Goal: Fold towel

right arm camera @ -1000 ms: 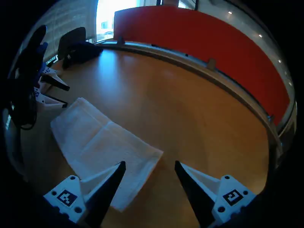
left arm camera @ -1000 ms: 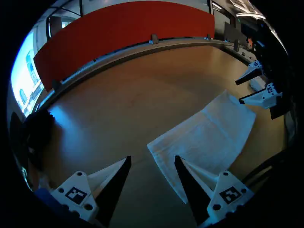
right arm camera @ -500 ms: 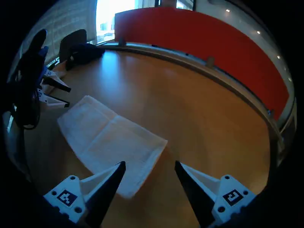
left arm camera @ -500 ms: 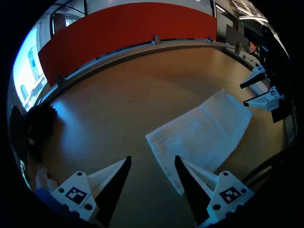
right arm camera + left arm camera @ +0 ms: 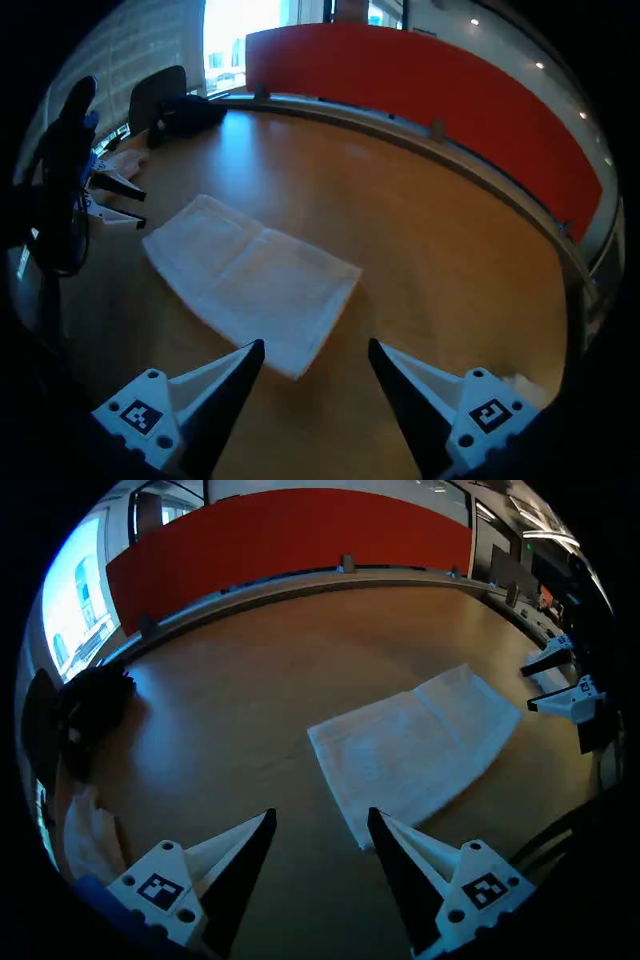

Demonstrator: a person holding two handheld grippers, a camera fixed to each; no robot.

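A white towel (image 5: pixel 412 748) lies flat and folded on the wooden table (image 5: pixel 264 680), a crease running across it. In the left gripper view my left gripper (image 5: pixel 320 824) is open just short of the towel's near corner, touching nothing. The right gripper (image 5: pixel 552 684) appears far right beyond the towel, open. In the right gripper view the towel (image 5: pixel 252 280) lies ahead and left of my open right gripper (image 5: pixel 316 356), whose fingers hold nothing. The left gripper (image 5: pixel 120 204) sits at the far left past the towel, open.
A red partition (image 5: pixel 280 540) runs along the table's far edge. A dark bag (image 5: pixel 184 112) rests on the table near a chair by the window. Another white cloth (image 5: pixel 88 840) lies at the left edge in the left gripper view.
Both grippers have pulled back from the towel, which now lies farther ahead in each view. The towel itself stays flat on the table.
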